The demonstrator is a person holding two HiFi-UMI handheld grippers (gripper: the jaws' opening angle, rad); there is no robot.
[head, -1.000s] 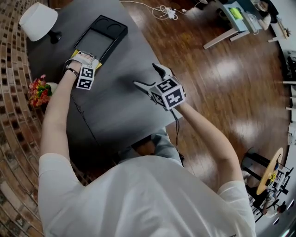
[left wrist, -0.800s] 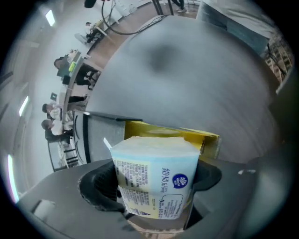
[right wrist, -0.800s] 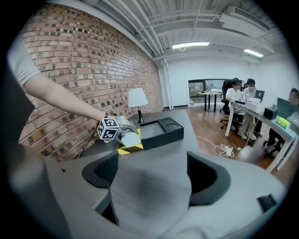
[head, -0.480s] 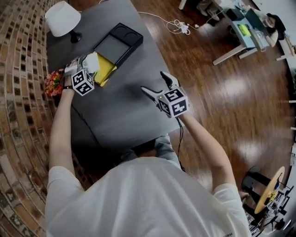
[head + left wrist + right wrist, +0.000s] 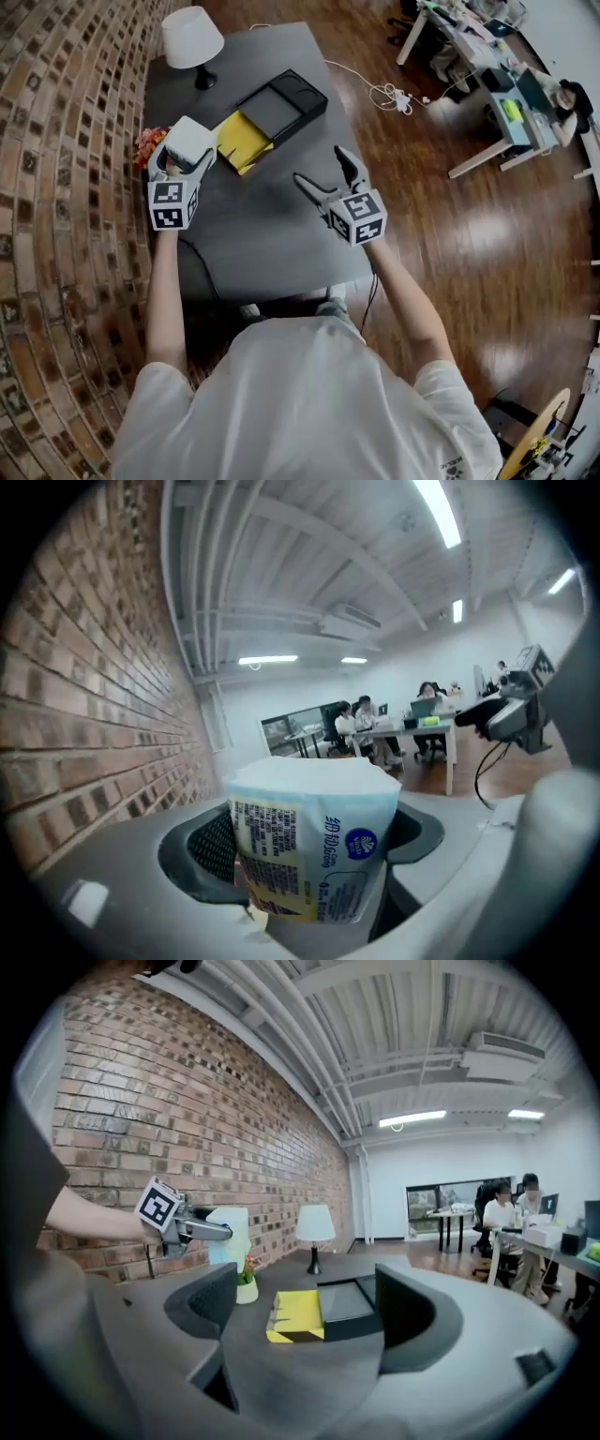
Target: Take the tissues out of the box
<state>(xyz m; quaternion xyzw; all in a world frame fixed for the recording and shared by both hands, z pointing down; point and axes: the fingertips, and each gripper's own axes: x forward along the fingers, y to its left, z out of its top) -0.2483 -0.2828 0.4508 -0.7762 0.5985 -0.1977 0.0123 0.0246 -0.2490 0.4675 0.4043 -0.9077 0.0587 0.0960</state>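
A white and blue plastic-wrapped tissue pack (image 5: 190, 139) is clamped in my left gripper (image 5: 183, 159), lifted above the table's left edge, beside the brick wall. In the left gripper view the tissue pack (image 5: 314, 841) stands upright between both jaws and fills the gap. The yellow box (image 5: 242, 141) lies open on the dark table (image 5: 253, 234), against a black tray (image 5: 283, 101). My right gripper (image 5: 319, 166) hovers over the table's right part, jaws spread with nothing between them, and points at the yellow box (image 5: 295, 1314).
A white lamp (image 5: 192, 39) stands at the table's far end. A small pot of flowers (image 5: 147, 145) sits by the brick wall (image 5: 66, 187), close under my left gripper. Wooden floor and office desks with people lie to the right.
My left gripper closed on the tissue pack at the yellow box and lifted it up and away to the left. The right gripper stayed open over the table.
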